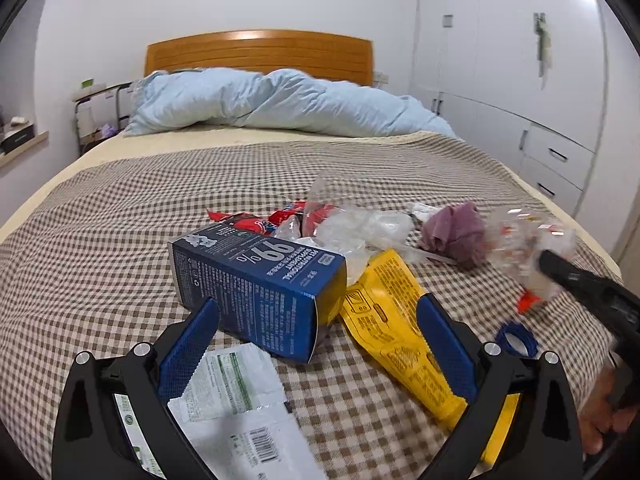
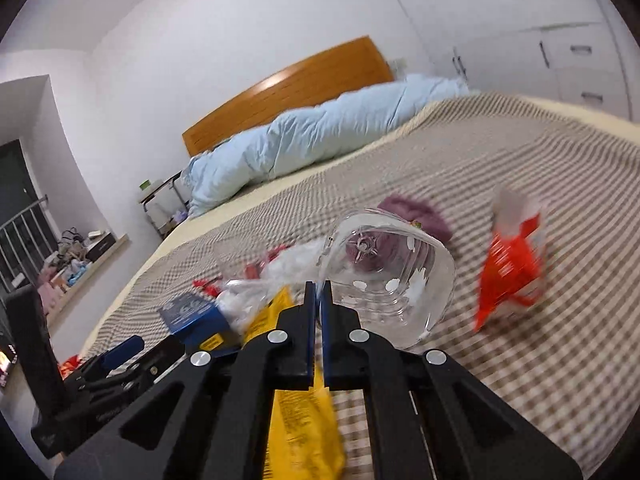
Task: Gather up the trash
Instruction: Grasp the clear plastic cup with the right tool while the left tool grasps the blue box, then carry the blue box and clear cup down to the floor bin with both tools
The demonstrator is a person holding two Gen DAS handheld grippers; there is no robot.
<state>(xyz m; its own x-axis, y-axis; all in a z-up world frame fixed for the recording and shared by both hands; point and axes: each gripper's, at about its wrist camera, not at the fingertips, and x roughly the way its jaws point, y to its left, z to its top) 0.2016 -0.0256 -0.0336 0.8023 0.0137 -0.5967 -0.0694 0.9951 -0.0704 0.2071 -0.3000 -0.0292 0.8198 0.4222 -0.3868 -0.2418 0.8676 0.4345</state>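
Clear plastic, moulded into a thin cup-like container [image 2: 394,276] with white flower marks, is pinched by its rim between the pressed-together blue pads of the right gripper [image 2: 319,292]; it hangs just above the checked bedspread [image 2: 540,168]. In the left wrist view the same container [image 1: 528,248] is a blur at the tip of that gripper [image 1: 550,260], so its exact shape there is hard to make out. Beside it, an orange-red wrapper [image 2: 508,268] lies on the spread, streaked by blur, and a crumpled purple cloth [image 2: 416,210] sits just behind.

Nearer the middle of the bed lies the rest of the litter: a yellow pouch [image 1: 394,320], a dark blue carton [image 1: 256,280] on its side touching the pouch, crumpled clear film [image 1: 352,228] and red wrappers [image 1: 256,222] behind the carton, a white printed sachet [image 1: 232,392] in front, and a small blue ring [image 1: 514,340].

Over this pile hovers the left gripper [image 1: 318,316], its blue fingers [image 1: 192,344] spread wide, one at the carton's near corner, the other over the pouch, gripping nothing. A hand [image 1: 604,412] shows at the right edge.

Farther up the bed are a pale blue duvet [image 1: 280,100], a wooden headboard [image 1: 260,52] and white wardrobes [image 1: 520,60].
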